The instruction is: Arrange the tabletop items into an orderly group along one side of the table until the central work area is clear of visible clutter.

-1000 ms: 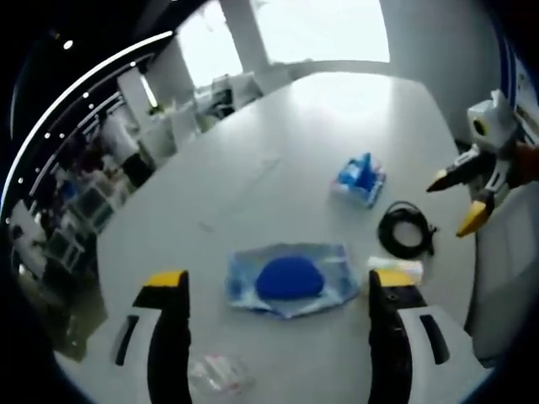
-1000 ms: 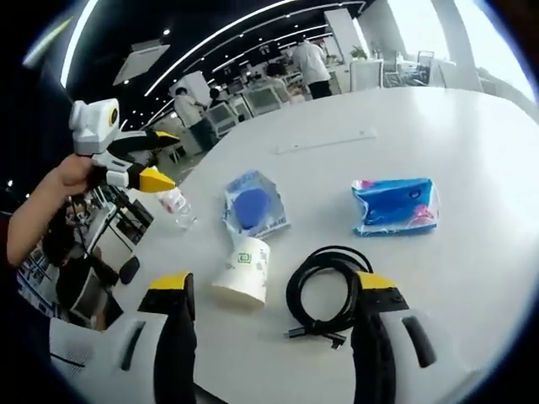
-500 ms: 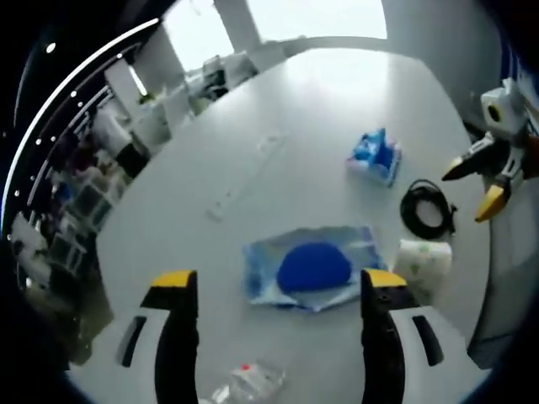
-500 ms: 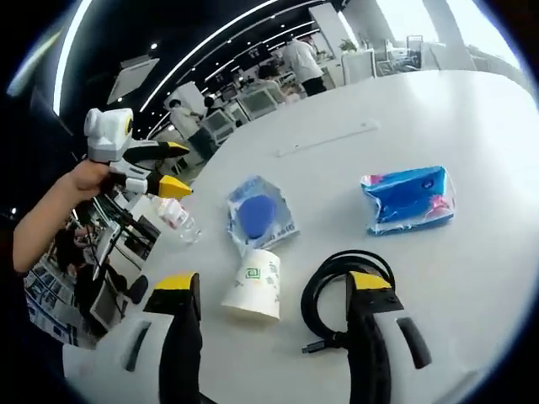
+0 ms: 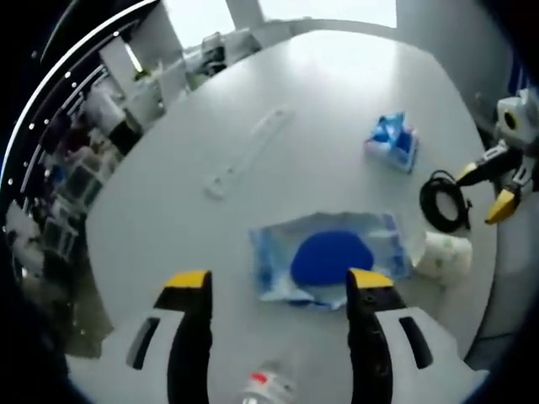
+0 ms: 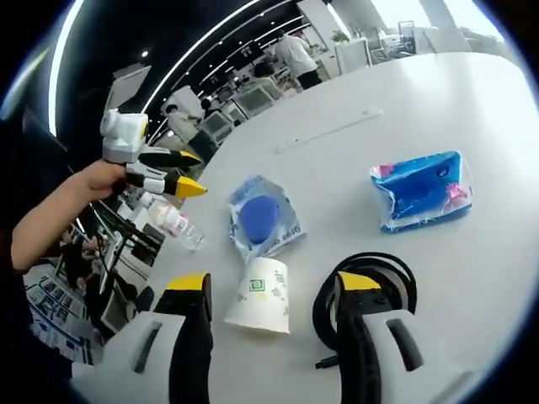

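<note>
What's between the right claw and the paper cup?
Nothing visible. The paper cup lies on its side on the table, just ahead of the open right claw, roughly between its jaws; the black cable sits beside it.

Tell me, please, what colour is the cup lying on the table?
White with a small green mark, clearest in the right gripper view: cup.

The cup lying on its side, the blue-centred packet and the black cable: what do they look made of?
Cup: looks like matte white paper with a green print. Packet: thin, shiny, crinkled plastic film, clear around a blue core. Cable: black, smooth, probably rubber or plastic sheathed, lying coiled in a loop.
</note>
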`<action>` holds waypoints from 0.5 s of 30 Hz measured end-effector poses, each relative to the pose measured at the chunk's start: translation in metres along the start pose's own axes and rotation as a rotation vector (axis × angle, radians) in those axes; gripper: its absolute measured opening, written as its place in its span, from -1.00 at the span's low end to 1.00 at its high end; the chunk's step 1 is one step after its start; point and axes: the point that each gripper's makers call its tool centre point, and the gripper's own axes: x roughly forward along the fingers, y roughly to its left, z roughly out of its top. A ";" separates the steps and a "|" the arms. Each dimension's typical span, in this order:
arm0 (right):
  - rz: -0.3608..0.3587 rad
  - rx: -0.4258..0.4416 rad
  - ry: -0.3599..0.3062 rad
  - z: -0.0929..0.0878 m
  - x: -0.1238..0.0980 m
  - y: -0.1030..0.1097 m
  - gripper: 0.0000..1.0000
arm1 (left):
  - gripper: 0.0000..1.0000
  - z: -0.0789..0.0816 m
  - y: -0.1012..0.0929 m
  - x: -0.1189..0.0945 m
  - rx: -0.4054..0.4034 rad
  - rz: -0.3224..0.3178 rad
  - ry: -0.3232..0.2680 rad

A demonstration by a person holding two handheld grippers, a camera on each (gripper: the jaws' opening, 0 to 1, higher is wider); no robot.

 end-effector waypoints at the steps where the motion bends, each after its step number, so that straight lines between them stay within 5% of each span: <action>1: 0.003 0.007 -0.002 0.001 0.003 0.000 0.14 | 0.21 -0.001 0.002 0.003 -0.004 -0.001 0.010; 15: 0.006 0.080 0.003 0.003 0.028 -0.003 0.00 | 0.10 -0.015 0.009 0.032 -0.026 -0.047 0.098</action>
